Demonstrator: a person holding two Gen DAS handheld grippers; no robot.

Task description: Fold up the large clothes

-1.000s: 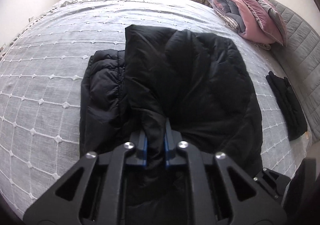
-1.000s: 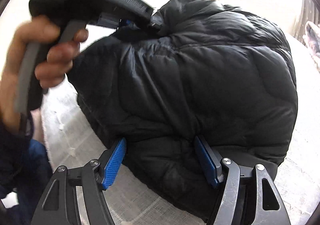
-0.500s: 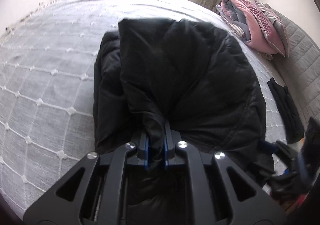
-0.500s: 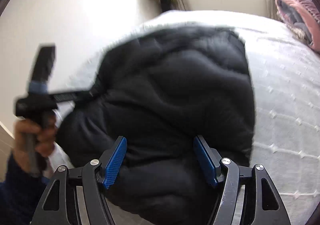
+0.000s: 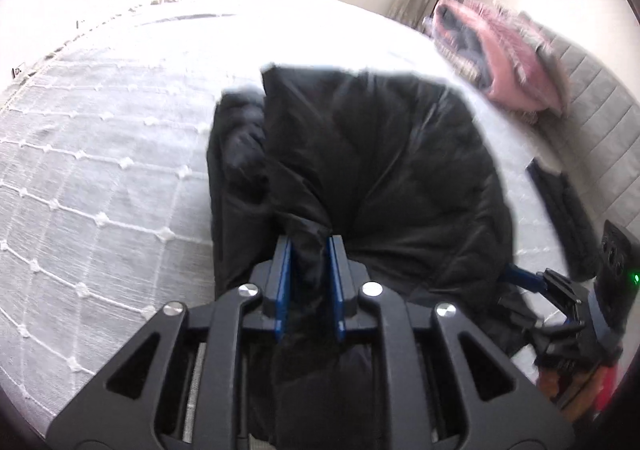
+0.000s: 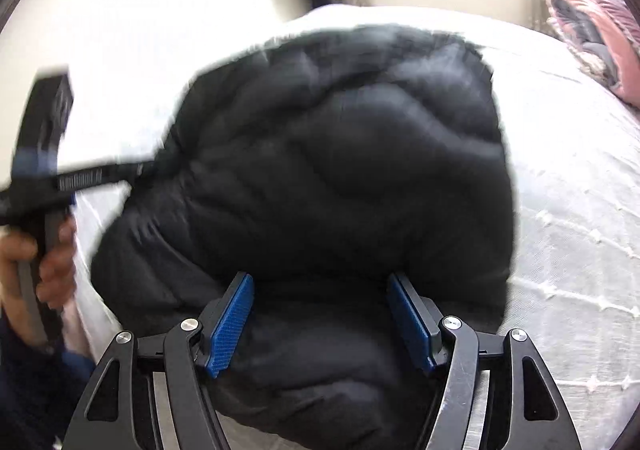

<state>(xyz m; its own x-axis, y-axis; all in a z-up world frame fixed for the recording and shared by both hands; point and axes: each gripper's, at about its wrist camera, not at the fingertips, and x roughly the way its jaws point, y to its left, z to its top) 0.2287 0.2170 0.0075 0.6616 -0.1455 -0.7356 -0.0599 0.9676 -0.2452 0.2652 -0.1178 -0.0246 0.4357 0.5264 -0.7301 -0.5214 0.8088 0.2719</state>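
Observation:
A black puffer jacket (image 5: 360,170) lies folded in a thick bundle on the white bedspread (image 5: 100,170). My left gripper (image 5: 310,250) is shut on a bunched fold at the jacket's near edge. In the right wrist view the jacket (image 6: 340,170) fills the middle. My right gripper (image 6: 320,298) has its blue pads (image 6: 232,314) spread wide around the jacket's near edge, without pinching it. The left gripper's body (image 6: 44,170) and the hand holding it show at the left of that view.
A pink and grey folded quilt (image 5: 504,54) lies at the far right by the grey headboard (image 5: 592,98). A small black folded garment (image 5: 564,218) lies at the right edge of the bed. A window and curtains stand behind the bed.
Both grippers have pushed the jacket's near edge forward over the bundle, which now looks more compact. The left stays shut on the fold; the right stays open.

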